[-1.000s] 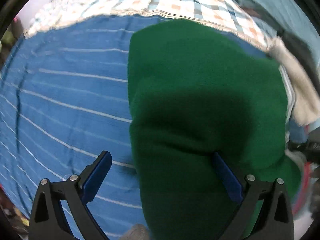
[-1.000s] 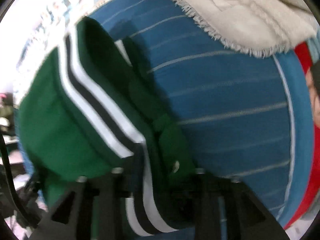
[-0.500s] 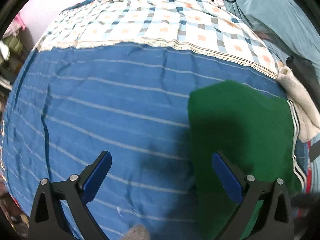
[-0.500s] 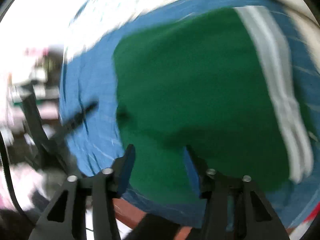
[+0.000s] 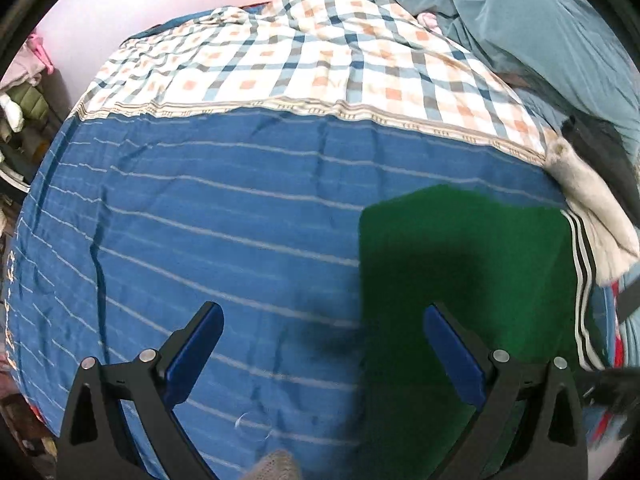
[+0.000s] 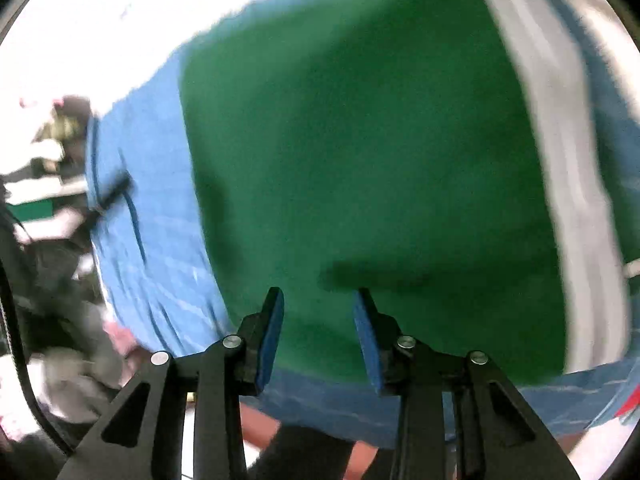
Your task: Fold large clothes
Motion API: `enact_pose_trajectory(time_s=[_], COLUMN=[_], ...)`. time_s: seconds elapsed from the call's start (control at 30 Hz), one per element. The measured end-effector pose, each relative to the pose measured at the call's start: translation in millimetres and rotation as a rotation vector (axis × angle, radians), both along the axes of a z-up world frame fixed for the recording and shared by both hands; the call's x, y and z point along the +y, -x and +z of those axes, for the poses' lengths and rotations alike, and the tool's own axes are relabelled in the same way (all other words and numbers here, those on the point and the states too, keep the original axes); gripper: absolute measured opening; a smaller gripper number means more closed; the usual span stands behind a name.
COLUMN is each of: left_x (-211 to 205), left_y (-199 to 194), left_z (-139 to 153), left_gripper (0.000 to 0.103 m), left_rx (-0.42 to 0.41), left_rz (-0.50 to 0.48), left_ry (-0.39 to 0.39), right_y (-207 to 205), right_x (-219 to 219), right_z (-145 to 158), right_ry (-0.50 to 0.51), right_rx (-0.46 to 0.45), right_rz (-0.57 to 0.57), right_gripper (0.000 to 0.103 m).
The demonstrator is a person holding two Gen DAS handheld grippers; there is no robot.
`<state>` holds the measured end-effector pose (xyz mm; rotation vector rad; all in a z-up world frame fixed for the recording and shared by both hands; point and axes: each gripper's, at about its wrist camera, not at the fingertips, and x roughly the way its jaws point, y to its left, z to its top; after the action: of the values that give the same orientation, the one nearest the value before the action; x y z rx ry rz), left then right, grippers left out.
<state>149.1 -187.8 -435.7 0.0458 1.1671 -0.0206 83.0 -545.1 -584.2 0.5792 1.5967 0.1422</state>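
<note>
So the dark green fleece garment with white and black side stripes [image 5: 460, 280] is lying folded flat on the blue pinstriped bedsheet [image 5: 220, 220], over at about 4 o'clock in the left wrist view, probably parked by the bed's edge to leave room. Left gripper [image 5: 320, 344] hangs above it, jaws spread wide, nothing between them. Right gripper [image 6: 318, 320] hovers over the green too, jaws partly apart and empty. No containers anywhere; a cream towel [image 5: 592, 216] lies at 3 o'clock.
</note>
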Motion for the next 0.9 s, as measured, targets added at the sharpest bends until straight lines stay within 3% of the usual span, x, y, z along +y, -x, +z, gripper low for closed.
enact_pose_trajectory(time_s=[0.07, 0.13, 0.23, 0.33, 0.4, 0.47, 0.57, 0.7, 0.8, 0.9], left_x=[-12, -26, -34, -29, -24, -19, -17, -18, -25, -30], left_y=[-14, -30, -47, -56, -55, -45, -20, 31, 56, 69], left_z=[-8, -30, -66, -77, -71, -55, -32, -16, -27, -47], left_gripper=[0.103, 0.103, 0.103, 0.103, 0.103, 0.103, 0.103, 0.103, 0.103, 0.103], left_rx=[-0.035, -0.024, 0.024, 0.042, 0.062, 0.060, 0.040, 0.030, 0.074, 0.118], left_rz=[0.017, 0.006, 0.000, 0.016, 0.047, 0.082, 0.129, 0.192, 0.216, 0.223], left_ry=[-0.035, -0.114, -0.162, -0.152, -0.140, -0.141, -0.134, -0.151, -0.177, -0.213], right_y=[-10, -31, -70, -93, -99, -95, -68, -16, 21, 36], right_x=[-24, -36, -20, -4, 8, 9, -36, -82, -92, -81], right_z=[10, -2, -57, -109, -109, -102, -60, -18, -25, -49], right_ry=[0.052, 0.135, 0.245, 0.265, 0.280, 0.221, 0.034, -0.026, -0.091, -0.023], right_rx=[-0.045, -0.071, -0.013, 0.068, 0.068, 0.068, 0.036, -0.020, 0.032, 0.082], right_rz=[-0.025, -0.024, 0.101, 0.161, 0.187, 0.174, 0.044, -0.081, -0.115, -0.070], right_gripper=[0.039, 0.039, 0.038, 0.038, 0.038, 0.038, 0.043, 0.044, 0.044, 0.044])
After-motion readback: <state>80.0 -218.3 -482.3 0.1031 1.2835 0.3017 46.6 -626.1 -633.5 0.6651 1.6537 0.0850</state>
